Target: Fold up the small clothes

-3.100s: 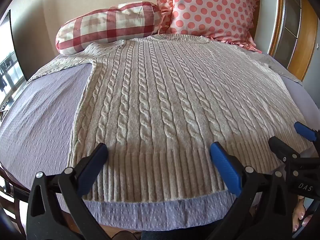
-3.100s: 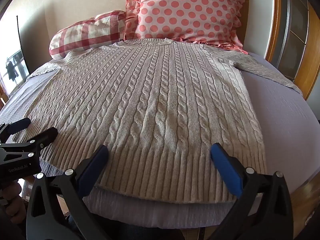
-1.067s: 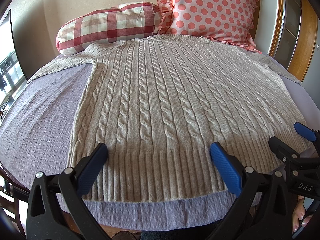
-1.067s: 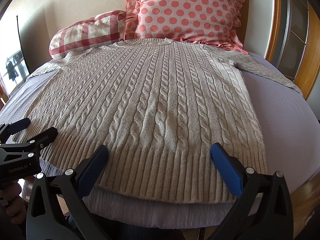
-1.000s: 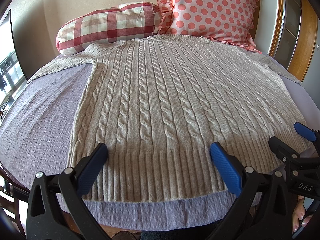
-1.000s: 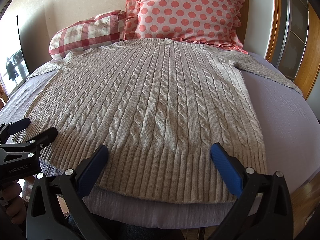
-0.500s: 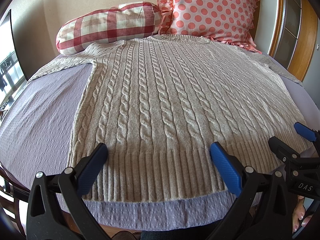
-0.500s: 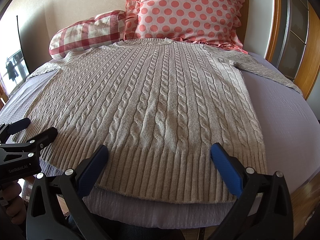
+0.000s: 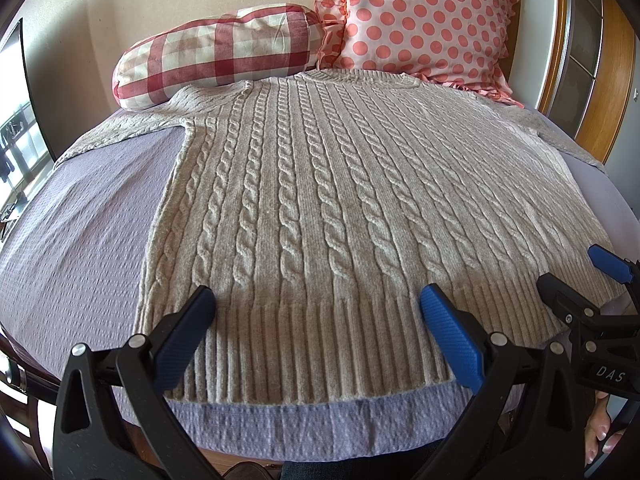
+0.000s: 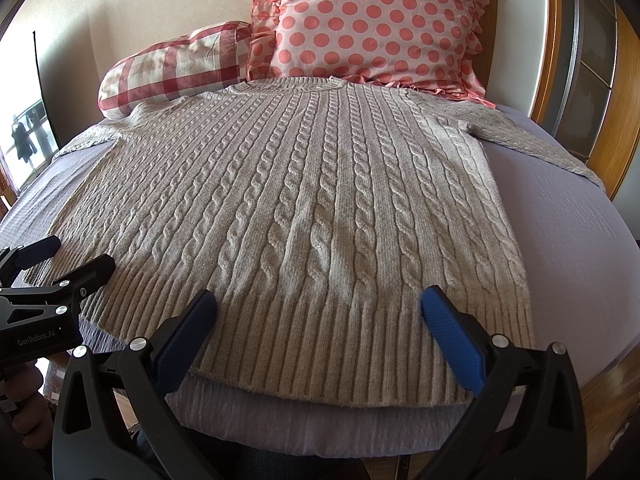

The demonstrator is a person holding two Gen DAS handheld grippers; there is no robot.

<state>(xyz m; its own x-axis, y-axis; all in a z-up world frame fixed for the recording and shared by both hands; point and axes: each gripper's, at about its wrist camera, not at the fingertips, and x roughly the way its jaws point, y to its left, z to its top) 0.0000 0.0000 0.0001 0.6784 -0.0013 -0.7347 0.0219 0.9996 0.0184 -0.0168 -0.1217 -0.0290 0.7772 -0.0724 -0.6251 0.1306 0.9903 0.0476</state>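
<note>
A grey cable-knit sweater (image 9: 320, 208) lies spread flat, front up, on the bed (image 9: 80, 232), filling the middle of both frames. Its neck is toward the pillows at the top, its ribbed hem (image 10: 320, 344) is along the lower edge, and one sleeve trails off to each side.

The left gripper (image 9: 316, 332) and the right gripper (image 10: 316, 332) both hover just short of the hem, jaws spread wide and holding nothing. Whether the fingertips brush the ribbing is hard to judge through the fisheye.

No fold has been made yet. To start well, each gripper should probably go to its own hem corner or side seam and pinch both knit layers together. The knit looks thick and stretchy, so a shallow bite may slip. Lifting evenly on both sides should keep the cables straight, and tucking the sleeves in first avoids a lumpy bundle.

There are no containers here. A plaid pillow (image 9: 216, 56) and a polka-dot pillow (image 9: 424, 20) sit at the head, upper centre of frame.
</note>
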